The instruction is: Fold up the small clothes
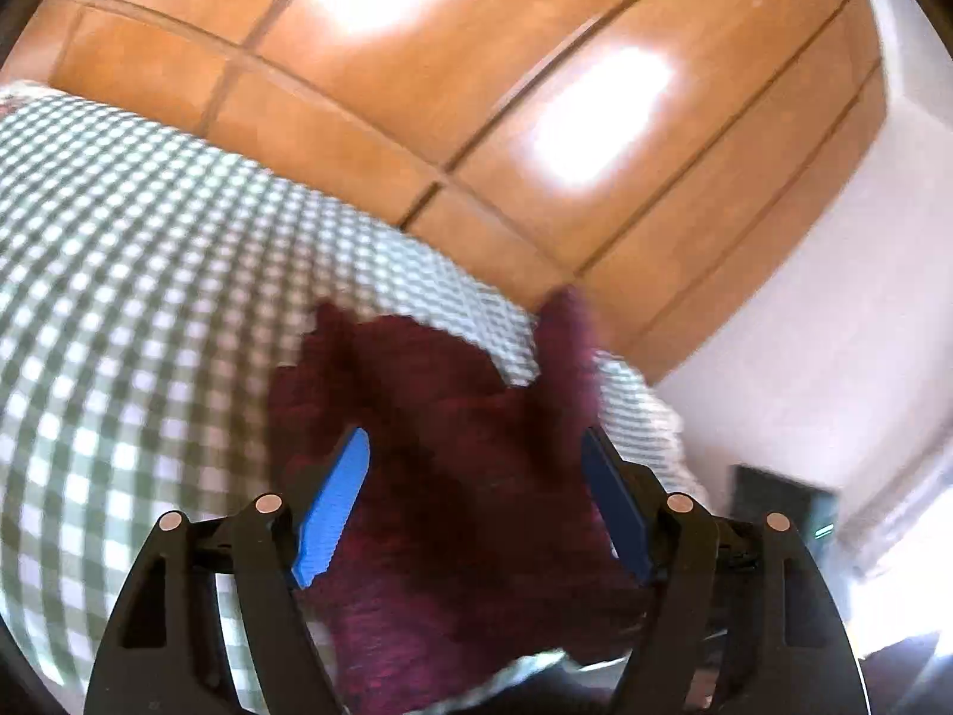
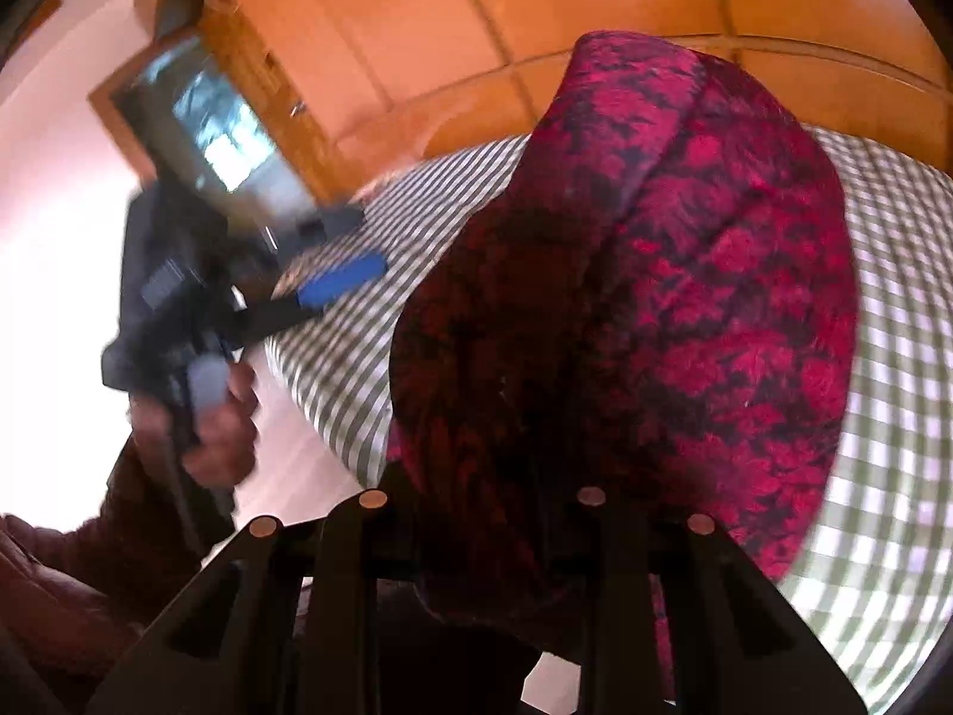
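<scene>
Cloth [image 2: 685, 298], crimson with dark mottling, bunches over the right claw [image 2: 482, 512], whose fingers are hidden beneath it and clenched on it, lifting it above the checked bed cover [image 2: 893, 476]. The left claw [image 1: 476, 453] stands released over the same cloth [image 1: 452, 476], touching nothing. Beyond the bed rises a wooden wardrobe [image 1: 536, 89].

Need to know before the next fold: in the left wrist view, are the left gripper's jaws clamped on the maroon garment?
No. The left gripper stands wide open, its blue fingers apart over the maroon garment.
</scene>
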A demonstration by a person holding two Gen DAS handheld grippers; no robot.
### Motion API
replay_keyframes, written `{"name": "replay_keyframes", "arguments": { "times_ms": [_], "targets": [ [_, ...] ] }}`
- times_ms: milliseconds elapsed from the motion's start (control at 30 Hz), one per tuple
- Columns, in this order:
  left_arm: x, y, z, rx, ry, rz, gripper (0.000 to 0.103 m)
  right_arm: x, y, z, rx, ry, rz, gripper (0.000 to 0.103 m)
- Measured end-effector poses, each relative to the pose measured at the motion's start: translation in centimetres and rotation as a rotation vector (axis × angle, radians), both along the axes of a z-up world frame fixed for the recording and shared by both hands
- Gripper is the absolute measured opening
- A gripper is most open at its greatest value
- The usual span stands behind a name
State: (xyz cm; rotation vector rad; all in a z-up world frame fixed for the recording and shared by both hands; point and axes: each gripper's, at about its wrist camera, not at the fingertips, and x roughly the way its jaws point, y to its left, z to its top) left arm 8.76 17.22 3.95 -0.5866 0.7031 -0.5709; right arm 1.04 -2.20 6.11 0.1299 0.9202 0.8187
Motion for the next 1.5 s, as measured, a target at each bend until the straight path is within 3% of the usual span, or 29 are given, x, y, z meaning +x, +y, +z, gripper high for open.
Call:
{"name": "replay_keyframes", "arguments": {
  "times_ms": [100, 267, 333, 367, 400, 433, 467, 533, 600, 700, 800, 867, 1067, 1133, 1200, 1267, 1333, 1500],
  "targets": [
    [0.7, -1.7, 1.1, -0.02, -0.026, -0.084, 0.077, -0.3, 1.9, -0.8, -0.052, -0.028, 0.038, 0.025],
    [2.9, -5.1, -0.1, 0.106, 0.051, -0.135, 0.077, -1.3, 4.0, -1.6, -0.123, -0.097, 0.044, 0.025],
    [3.4, -6.5, -0.7, 0.109, 0.077, -0.198, 0.067, -1.5, 4.5, -2.2, -0.132, -0.112, 0.04, 0.025],
    [3.5, -7.5, -0.8, 0.145, 0.073, -0.217, 0.055, -1.5, 4.6, -2.3, -0.135, -0.12, 0.037, 0.025],
    [3.6, -8.4, -0.7, 0.211, 0.067, -0.206, 0.032, -1.5, 4.7, -2.4, -0.138, -0.128, 0.034, 0.025],
    [3.7, -8.7, -0.7, 0.257, 0.064, -0.187, 0.02, -1.6, 4.6, -2.4, -0.138, -0.135, 0.03, 0.03],
    [3.8, -8.8, -0.9, 0.27, 0.068, -0.179, 0.018, -1.5, 4.2, -2.2, -0.103, -0.124, 0.05, 0.043],
    [4.2, -8.6, -1.0, 0.256, 0.082, -0.161, 0.016, -1.5, 3.0, -1.5, -0.016, -0.094, 0.09, 0.058],
    [4.2, -8.2, -0.8, 0.273, 0.081, -0.151, 0.016, -1.6, 0.9, -0.3, 0.074, -0.083, 0.113, 0.06],
    [3.5, -7.5, 0.0, 0.291, 0.076, -0.149, 0.016, -0.6, -4.0, 1.0, 0.198, -0.074, 0.029, 0.06],
    [2.9, -6.7, 0.7, 0.314, 0.077, -0.136, 0.016, 1.4, -7.7, 0.0, 0.148, -0.072, -0.112, 0.053],
    [2.7, -5.9, 0.8, 0.332, 0.08, -0.121, 0.016, 2.8, -8.5, -1.7, 0.113, -0.025, -0.138, 0.044],
    [2.4, -2.3, -0.9, 0.436, 0.155, -0.011, 0.017, 3.4, -4.0, -4.9, 0.039, -0.009, -0.066, 0.042],
    [2.5, -1.2, -2.2, 0.473, 0.195, 0.042, 0.025, 3.5, -2.4, -5.2, -0.011, -0.028, -0.061, 0.042],
    [2.8, -0.1, -2.9, 0.455, 0.226, 0.097, 0.042, 3.2, -0.4, -5.4, -0.082, -0.064, -0.057, 0.043],
    [2.4, 0.2, -3.2, 0.465, 0.226, 0.122, 0.049, 3.7, -0.5, -5.5, -0.1, -0.061, -0.049, 0.043],
    [2.0, -0.4, -3.0, 0.475, 0.201, 0.117, 0.049, 4.4, -1.2, -5.2, -0.1, -0.042, -0.028, 0.044],
    [1.4, -1.5, -2.5, 0.497, 0.171, 0.12, 0.049, 6.8, -3.1, -1.3, 0.028, -0.054, -0.073, 0.052]
  ]
}}
